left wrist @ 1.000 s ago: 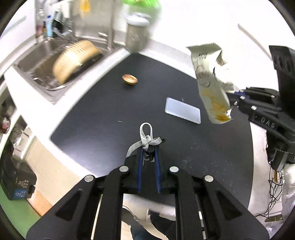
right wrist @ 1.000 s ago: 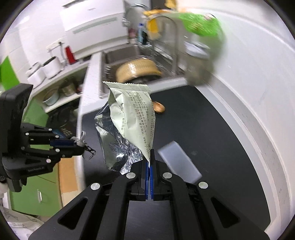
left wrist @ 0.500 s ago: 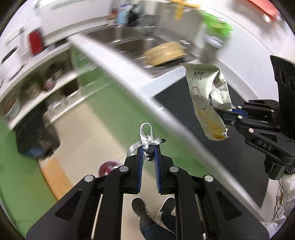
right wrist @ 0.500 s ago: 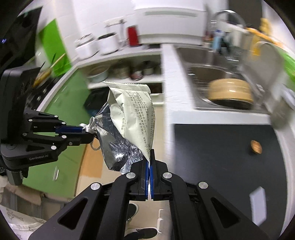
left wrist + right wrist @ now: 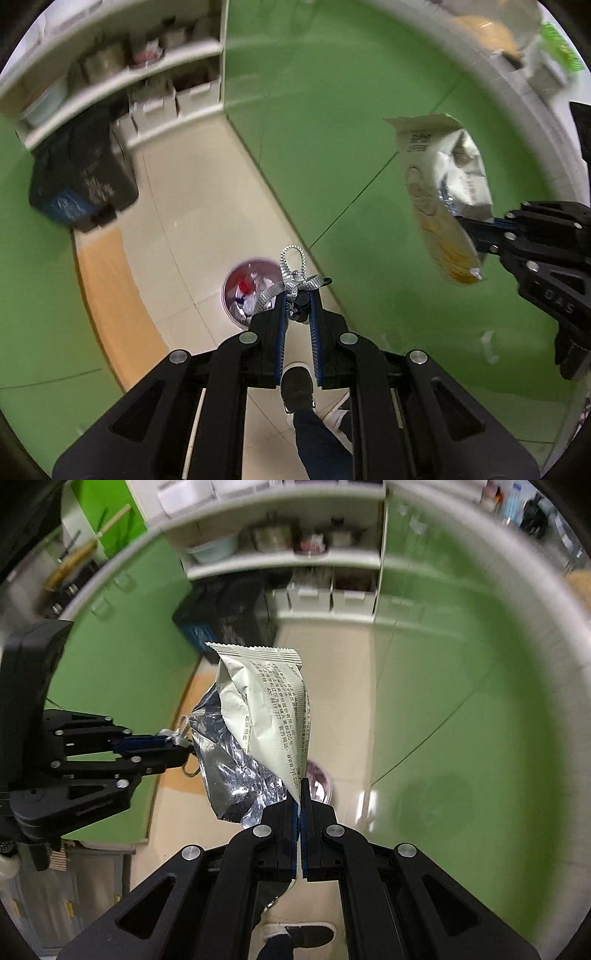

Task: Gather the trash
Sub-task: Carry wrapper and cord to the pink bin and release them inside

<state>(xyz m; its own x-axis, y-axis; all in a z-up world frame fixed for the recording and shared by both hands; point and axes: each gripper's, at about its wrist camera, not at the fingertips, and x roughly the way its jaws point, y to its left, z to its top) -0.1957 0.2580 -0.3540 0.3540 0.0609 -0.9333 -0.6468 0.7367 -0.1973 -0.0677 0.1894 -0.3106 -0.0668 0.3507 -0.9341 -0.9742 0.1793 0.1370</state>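
**Both grippers carry trash above the kitchen floor**

Our left gripper (image 5: 297, 295) is pinched narrowly on a knotted silver ribbon (image 5: 293, 277), whose loop stands up at 12 o'clock from the fingertips. Just past them, on the beige floor tiles (image 5: 192, 192), sits a small round trash bin (image 5: 245, 291) with crumpled wrappers inside. Our right gripper (image 5: 300, 794) has its fingers pressed together on the bottom edge of an empty snack bag (image 5: 266, 720), foil lining showing at 9 o'clock. Green cabinet doors (image 5: 461, 701) rise at 3 o'clock; farther off, at 12 o'clock, are white shelves (image 5: 288, 557) and a dark crate (image 5: 229, 613).
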